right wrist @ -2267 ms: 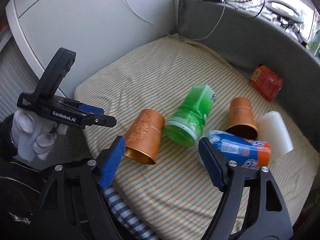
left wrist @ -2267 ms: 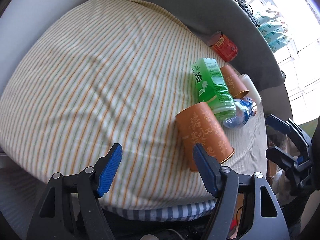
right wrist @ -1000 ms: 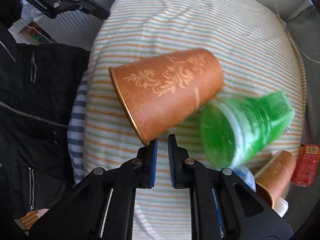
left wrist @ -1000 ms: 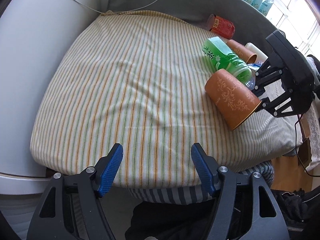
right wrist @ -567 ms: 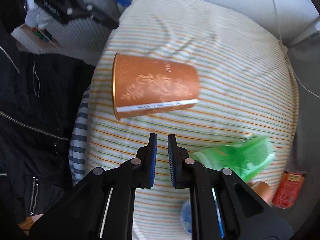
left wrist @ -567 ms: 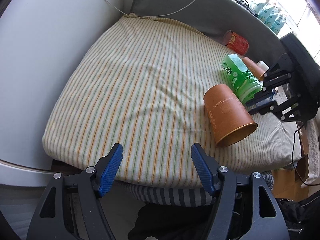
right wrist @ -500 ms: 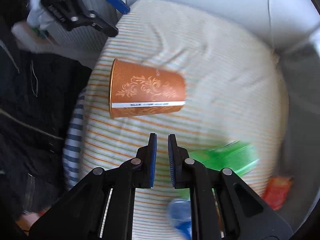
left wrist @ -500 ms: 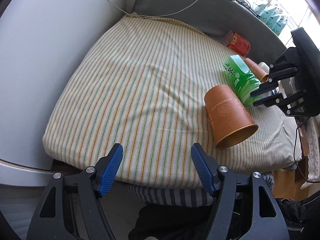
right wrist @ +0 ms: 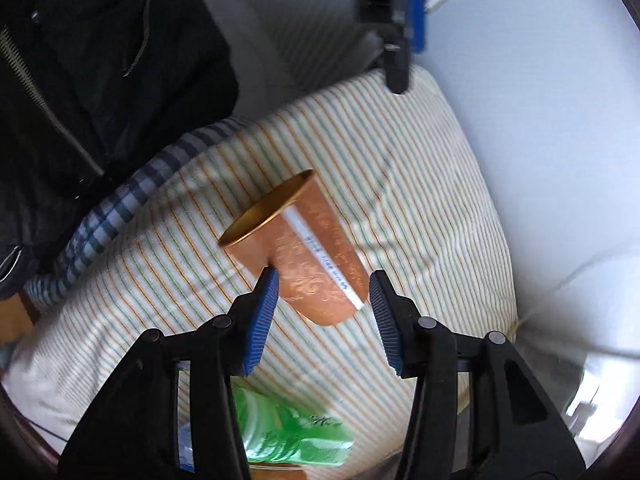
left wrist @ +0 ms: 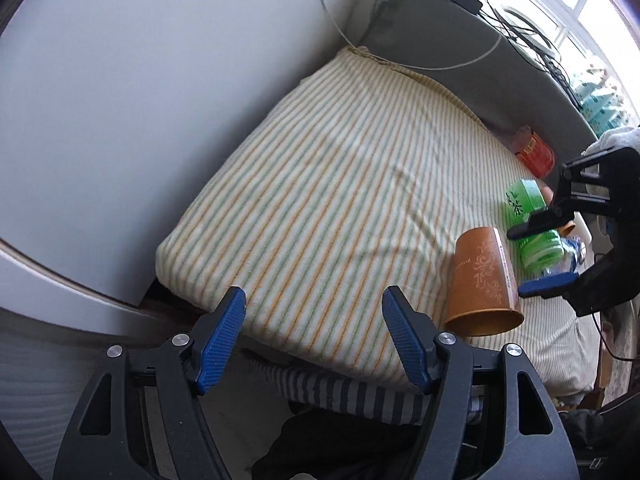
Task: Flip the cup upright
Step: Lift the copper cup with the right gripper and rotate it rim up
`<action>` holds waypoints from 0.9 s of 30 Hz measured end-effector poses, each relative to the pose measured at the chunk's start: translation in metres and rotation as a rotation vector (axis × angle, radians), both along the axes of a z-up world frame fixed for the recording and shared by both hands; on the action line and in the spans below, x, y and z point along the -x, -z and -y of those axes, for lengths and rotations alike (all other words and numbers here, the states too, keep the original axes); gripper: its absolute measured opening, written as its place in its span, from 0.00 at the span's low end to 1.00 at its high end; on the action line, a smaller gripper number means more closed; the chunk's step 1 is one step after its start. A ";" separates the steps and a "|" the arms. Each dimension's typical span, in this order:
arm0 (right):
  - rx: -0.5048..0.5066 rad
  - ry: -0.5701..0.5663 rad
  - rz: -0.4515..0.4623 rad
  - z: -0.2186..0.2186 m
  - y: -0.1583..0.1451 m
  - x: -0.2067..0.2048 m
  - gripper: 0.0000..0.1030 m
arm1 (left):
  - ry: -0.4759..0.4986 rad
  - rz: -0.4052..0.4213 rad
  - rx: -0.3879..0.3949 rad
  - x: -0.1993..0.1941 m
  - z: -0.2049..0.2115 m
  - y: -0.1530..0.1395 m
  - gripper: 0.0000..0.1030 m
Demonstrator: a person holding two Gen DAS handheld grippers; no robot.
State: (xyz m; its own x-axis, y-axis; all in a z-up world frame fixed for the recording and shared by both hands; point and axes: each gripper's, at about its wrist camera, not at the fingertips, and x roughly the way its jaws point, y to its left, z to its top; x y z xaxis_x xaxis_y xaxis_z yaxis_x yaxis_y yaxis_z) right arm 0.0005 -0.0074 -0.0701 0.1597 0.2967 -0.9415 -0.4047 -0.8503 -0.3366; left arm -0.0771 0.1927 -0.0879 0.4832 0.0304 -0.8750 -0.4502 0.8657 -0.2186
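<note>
An orange paper cup [left wrist: 482, 276] with a floral print lies on its side on the striped cushion [left wrist: 340, 208], mouth toward the cushion's near edge. In the right wrist view the cup [right wrist: 308, 256] lies just ahead of my right gripper [right wrist: 322, 284], which is open with its base end between the blue pads, not touching. The right gripper also shows in the left wrist view [left wrist: 536, 260], beside the cup. My left gripper [left wrist: 314, 316] is open and empty, over the cushion's near edge, left of the cup.
A green bottle [left wrist: 532, 220] lies behind the cup, with a blue bottle [left wrist: 572, 252], a second orange cup and a red can [left wrist: 534, 152] further right. A grey backrest [left wrist: 480, 64] and white wall border the cushion. A person's dark jacket [right wrist: 92, 64] is beside it.
The right gripper was shut half a second ago and has opened, turning and moving in around the cup's base end. The left gripper pulled back and left. The cup rolled slightly.
</note>
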 end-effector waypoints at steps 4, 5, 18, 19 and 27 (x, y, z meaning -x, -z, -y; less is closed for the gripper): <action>0.049 -0.078 0.004 -0.019 0.006 0.009 0.48 | -0.035 -0.004 0.019 0.000 -0.006 0.006 0.67; 0.052 -0.093 0.003 -0.023 0.013 0.015 0.48 | -0.036 -0.006 0.017 0.000 -0.006 0.007 0.67; 0.130 -0.078 -0.039 -0.099 0.032 0.016 0.65 | -0.086 0.011 0.022 0.019 -0.028 0.010 0.67; 0.132 -0.060 -0.054 -0.104 0.032 0.015 0.65 | -0.085 0.010 0.023 0.020 -0.029 0.010 0.67; 0.096 0.146 -0.177 -0.134 0.021 0.000 0.63 | -0.068 0.011 0.029 0.019 -0.032 0.015 0.67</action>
State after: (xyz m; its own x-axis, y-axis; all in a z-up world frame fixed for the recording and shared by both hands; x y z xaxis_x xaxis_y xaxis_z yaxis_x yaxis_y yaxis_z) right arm 0.0005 0.1267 -0.0907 0.0242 0.1902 -0.9815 -0.5709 -0.8033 -0.1697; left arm -0.0961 0.2245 -0.1033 0.4904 0.0381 -0.8707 -0.5049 0.8267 -0.2482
